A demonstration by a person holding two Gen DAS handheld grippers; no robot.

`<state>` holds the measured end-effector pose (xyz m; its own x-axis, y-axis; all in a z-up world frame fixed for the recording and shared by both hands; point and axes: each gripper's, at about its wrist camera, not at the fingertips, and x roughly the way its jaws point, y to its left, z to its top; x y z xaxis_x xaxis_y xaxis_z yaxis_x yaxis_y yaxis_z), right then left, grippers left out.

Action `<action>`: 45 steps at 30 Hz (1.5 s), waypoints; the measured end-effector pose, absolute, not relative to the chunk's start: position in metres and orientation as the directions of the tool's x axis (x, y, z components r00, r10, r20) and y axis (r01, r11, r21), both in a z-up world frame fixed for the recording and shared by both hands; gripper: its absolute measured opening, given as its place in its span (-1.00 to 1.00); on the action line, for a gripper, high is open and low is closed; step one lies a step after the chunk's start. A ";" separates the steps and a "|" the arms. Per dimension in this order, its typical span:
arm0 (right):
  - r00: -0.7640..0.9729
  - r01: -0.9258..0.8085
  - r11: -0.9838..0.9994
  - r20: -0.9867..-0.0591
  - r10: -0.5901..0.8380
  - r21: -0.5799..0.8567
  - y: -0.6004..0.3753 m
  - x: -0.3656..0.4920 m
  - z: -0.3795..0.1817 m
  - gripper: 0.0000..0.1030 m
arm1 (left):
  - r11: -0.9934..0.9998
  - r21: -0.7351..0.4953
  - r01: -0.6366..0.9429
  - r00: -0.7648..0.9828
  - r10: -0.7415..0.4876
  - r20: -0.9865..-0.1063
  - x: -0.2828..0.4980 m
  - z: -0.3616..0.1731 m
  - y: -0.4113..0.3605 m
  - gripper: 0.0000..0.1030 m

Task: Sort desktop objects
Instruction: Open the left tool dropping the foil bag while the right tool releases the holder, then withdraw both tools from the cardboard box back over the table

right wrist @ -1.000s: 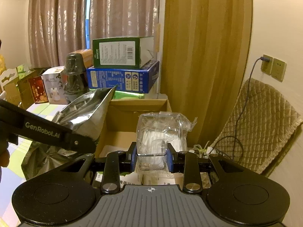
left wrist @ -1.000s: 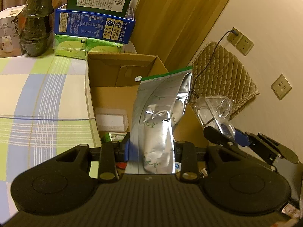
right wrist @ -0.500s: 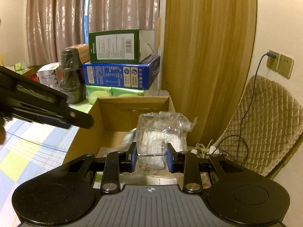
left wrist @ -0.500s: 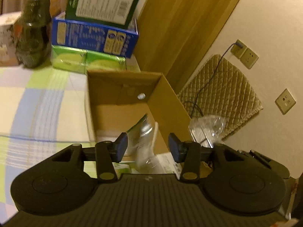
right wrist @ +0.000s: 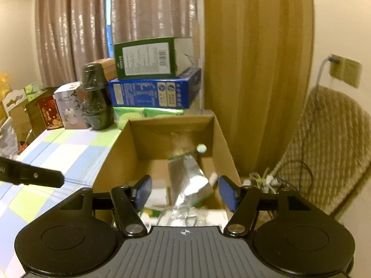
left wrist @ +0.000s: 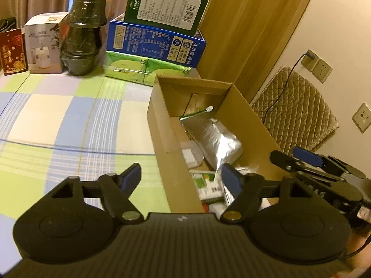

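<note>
The table wears a checked cloth in green, blue and white squares, filling the left half of the left wrist view. Behind it, along the top, hang pinkish curtains, with a wood panel to their right and a cream wall with sockets at the right edge. A quilted cushion leans below the sockets.

At the upper middle there's a stack: green box with a white barcode label, on a blue box with print too small to read, on lime packs. Left of that sit dark stacked pots, a white box and a red card.

The carton sits right of centre, and the foil bag lies inside it among small packets.

Left gripper: fingers spreading, nothing between them. Right gripper: same, opening and empty, over the carton. "AI" is all I can read on the black bar at the left edge of the right wrist view.
</note>
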<state>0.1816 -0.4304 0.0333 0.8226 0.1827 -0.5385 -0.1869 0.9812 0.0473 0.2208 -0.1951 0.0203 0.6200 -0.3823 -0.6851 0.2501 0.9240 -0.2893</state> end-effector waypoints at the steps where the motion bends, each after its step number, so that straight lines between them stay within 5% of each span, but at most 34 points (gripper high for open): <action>1: 0.821 -0.177 0.983 -0.542 0.177 0.054 -0.432 0.175 0.034 0.37 | 0.926 -0.277 0.258 0.619 -0.378 -0.688 0.214 0.020 -0.194 0.50; 3: 0.820 -0.158 0.985 -0.546 0.168 0.067 -0.435 0.160 0.035 0.47 | 0.929 -0.254 0.269 0.630 -0.369 -0.683 0.200 0.020 -0.193 0.76; 7: 0.814 -0.118 0.988 -0.559 0.156 0.104 -0.436 0.127 0.040 0.66 | 0.935 -0.218 0.280 0.660 -0.353 -0.663 0.174 0.023 -0.190 0.98; 15: 0.796 -0.093 0.990 -0.590 0.139 0.108 -0.425 0.066 0.057 0.95 | 0.943 -0.147 0.298 0.683 -0.318 -0.658 0.122 0.032 -0.196 0.98; 45: 0.771 -0.054 0.993 -0.627 0.106 0.101 -0.402 -0.025 0.075 0.96 | 0.956 -0.115 0.268 0.660 -0.270 -0.701 0.026 0.046 -0.179 0.98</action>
<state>-0.0248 -0.4025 0.0753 0.7714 0.1062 -0.6274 -0.0543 0.9934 0.1014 0.0259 -0.1794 0.0461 0.6599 -0.2697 -0.7013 0.2681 0.9564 -0.1154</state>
